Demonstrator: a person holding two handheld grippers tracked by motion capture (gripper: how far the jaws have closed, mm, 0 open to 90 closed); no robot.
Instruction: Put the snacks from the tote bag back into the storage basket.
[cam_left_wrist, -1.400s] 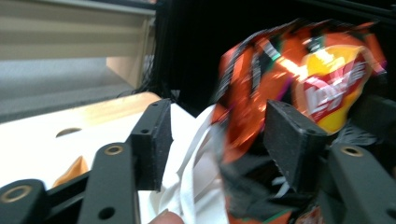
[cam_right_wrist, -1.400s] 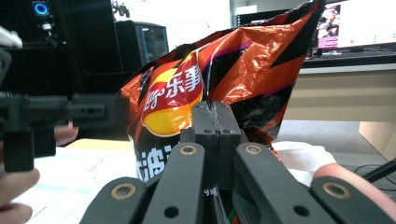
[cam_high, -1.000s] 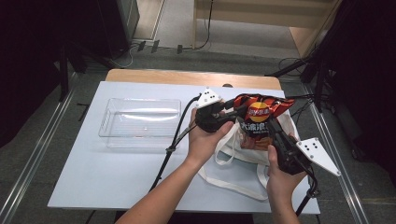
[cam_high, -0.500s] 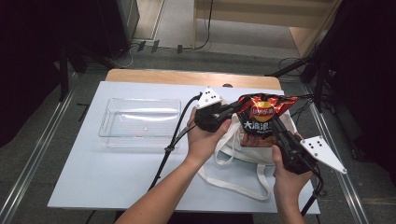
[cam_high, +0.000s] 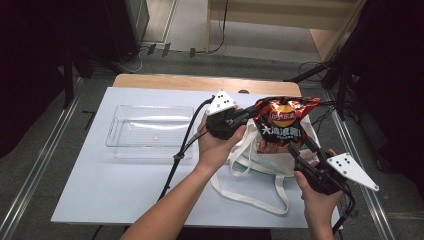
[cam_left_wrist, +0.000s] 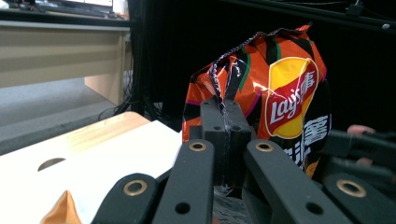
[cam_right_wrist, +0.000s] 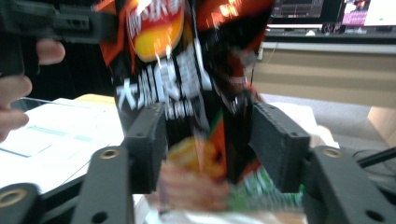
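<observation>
Left gripper first: its jaws are clamped tight on the crimped top seam of the chip bag, pinching that thin serrated edge flat between the black pads. Right gripper sits lower, jaws apart and straddling the bag's lower half, nothing squeezed yet, the foil hanging loose between them. So the bag is held up in the air, dangling from its top corner above the tote, which lies slumped on the white table. My read: this bag is light, puffy and slick, glossy film that crinkles and could slide out of a flat grip, with brittle chips inside, so the sealed seams are the place to take it, not the belly. The tote is soft white cloth, limp, its long straps looping toward the near edge. Off to the left, well apart, a clear plastic tray sits, rigid and shallow, rounded at the corners.
</observation>
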